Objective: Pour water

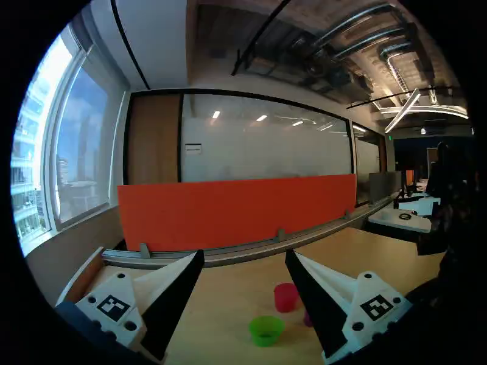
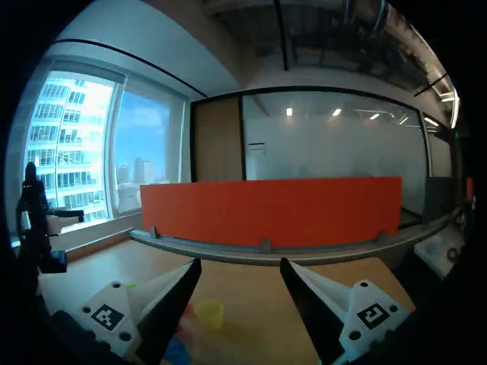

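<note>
Right, status: approach phase, nothing picked up yet. Left claw (image 1: 243, 254) is wide open and empty, hovering above the worktop (image 1: 225, 298). Right claw (image 2: 240, 261) is the same: jaws spread wide, nothing between them.

Left gripper view:
- red cup (image 1: 285, 297) at 5 o'clock, upright, just inside the finger on that side
- green cup (image 1: 266, 330) at 6 o'clock, nearer the camera, close to red but apart
- purple thing (image 1: 307, 319) at 5 o'clock, half hidden behind the finger; can't tell what it is

Right gripper view:
- yellow cup (image 2: 209, 313) at 7 o'clock, upright, beside the finger there
- reddish blur (image 2: 187, 317) next to it; can't identify

Can't see water in any cup, so which is source and which is target is a guess.

How I'd do the grab:
- Pick the source cup and drop the claw so the cup sits centred in the gap, not hard by one finger as red is now.
- Grip mid-wall, not the rim. The cups look like thin plastic and will likely flex or pop out if squeezed hard.
- Keep the cup level until it's over the target.
- Use the other claw to steady the target cup. It looks light and would probably skid or tip.
- Tilt slowly, with the lip over the target's centre.
- Red and green sit close, so watch for a finger clipping the neighbour on descent.
</note>
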The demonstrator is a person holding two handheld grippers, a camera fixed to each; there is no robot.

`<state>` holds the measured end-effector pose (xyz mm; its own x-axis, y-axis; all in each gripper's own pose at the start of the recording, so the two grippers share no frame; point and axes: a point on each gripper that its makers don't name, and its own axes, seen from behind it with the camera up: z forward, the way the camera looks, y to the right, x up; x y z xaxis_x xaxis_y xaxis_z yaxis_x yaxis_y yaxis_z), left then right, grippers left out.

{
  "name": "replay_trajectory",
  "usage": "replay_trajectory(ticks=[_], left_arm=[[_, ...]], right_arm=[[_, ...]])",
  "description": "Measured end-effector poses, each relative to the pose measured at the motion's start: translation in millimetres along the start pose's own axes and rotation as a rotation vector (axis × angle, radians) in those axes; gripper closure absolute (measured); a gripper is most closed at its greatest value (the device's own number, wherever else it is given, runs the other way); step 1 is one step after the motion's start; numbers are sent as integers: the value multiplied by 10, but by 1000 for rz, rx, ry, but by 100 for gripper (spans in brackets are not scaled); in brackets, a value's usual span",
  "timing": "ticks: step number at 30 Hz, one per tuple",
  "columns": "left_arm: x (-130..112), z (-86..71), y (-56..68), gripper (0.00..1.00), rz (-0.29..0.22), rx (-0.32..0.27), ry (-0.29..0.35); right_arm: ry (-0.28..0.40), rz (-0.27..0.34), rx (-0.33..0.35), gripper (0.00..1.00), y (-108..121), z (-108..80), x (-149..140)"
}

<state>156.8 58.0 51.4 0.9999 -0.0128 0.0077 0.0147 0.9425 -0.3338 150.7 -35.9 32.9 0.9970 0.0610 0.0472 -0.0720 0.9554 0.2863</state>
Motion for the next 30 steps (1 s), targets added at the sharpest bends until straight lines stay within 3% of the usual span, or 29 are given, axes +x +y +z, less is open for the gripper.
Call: replay_trajectory(ticks=[8, 14, 21, 30], left_arm=[[61, 27, 230, 1, -21, -133, 20], [71, 44, 399, 1, -52, -218, 25], [130, 58, 453, 1, -69, -252, 47], [31, 59, 474, 1, -23, -272, 10]], right_arm=[[-13, -25, 189, 0, -376, -70, 15], [-5, -40, 289, 0, -601, -121, 81], [0, -57, 336, 0, -725, -151, 113], [-21, -47, 375, 0, -802, -190, 108]])
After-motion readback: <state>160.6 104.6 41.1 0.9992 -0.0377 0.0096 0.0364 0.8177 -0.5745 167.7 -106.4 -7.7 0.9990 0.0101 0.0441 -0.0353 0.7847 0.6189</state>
